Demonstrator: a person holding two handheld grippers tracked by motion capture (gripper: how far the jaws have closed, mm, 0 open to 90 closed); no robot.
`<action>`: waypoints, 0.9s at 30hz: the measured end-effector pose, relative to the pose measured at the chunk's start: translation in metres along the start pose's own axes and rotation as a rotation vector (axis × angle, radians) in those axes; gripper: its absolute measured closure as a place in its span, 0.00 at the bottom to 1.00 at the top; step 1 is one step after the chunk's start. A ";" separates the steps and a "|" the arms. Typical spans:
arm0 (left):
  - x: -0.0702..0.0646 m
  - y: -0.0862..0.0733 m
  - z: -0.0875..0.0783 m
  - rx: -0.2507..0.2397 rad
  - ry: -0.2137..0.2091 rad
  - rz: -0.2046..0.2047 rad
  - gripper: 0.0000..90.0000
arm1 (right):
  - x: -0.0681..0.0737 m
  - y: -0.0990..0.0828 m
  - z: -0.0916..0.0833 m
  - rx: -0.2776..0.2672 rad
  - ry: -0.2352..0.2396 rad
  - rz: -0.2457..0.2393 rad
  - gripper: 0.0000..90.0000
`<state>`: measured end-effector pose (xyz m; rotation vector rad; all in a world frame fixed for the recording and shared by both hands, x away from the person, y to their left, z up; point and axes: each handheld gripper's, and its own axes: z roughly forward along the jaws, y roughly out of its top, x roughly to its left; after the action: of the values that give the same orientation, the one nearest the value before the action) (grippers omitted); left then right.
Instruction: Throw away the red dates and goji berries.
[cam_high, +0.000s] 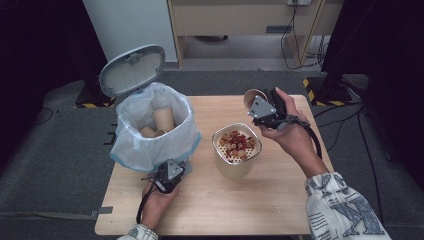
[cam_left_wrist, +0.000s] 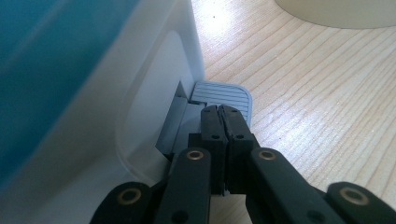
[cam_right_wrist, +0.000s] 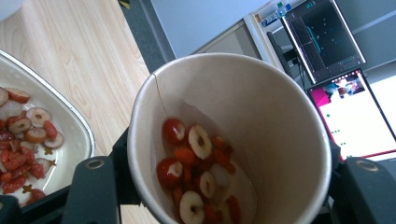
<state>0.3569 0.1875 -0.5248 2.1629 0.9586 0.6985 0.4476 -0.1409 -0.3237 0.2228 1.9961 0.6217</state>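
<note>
The left gripper (cam_high: 169, 176) sits low at the front foot of the bin (cam_high: 155, 127), at the left of the bench (cam_high: 280, 205). In the left gripper view its fingers (cam_left_wrist: 212, 126) are closed flat against each other with nothing between them, and their tips rest on the ribbed grey pedal (cam_left_wrist: 223, 94) that juts from the base of the bin. The lid (cam_high: 132, 69) of the bin stands tilted up and open. A white liner bag (cam_high: 131, 150) hangs over the rim, and paper cups (cam_high: 163, 118) lie inside.

The right gripper (cam_high: 262, 107) is held above the far right part of the bench, and its fingers are clamped on a paper cup (cam_right_wrist: 280, 126), one on each side of the wall. The cup is tipped, its mouth turned toward the camera in the right gripper view. Red and white fruit slices (cam_right_wrist: 196, 168) lie in its lower part.

A pale container (cam_high: 235, 150) stands near the middle of the bench, just right of the bin and below the held cup. More fruit slices (cam_high: 238, 144) lie on the white perforated tray in its top.
</note>
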 end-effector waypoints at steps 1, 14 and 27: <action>0.000 0.000 0.000 0.000 0.000 0.000 0.98 | 0.000 0.000 0.000 0.001 0.003 -0.005 0.39; 0.000 0.000 0.000 -0.003 -0.002 -0.005 0.98 | -0.005 -0.006 0.011 0.020 -0.006 -0.031 0.39; 0.000 -0.001 0.000 -0.011 -0.010 -0.024 0.97 | -0.014 -0.002 0.022 -0.030 0.007 -0.119 0.39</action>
<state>0.3569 0.1879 -0.5256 2.1398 0.9721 0.6797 0.4740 -0.1409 -0.3224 0.0827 1.9898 0.5761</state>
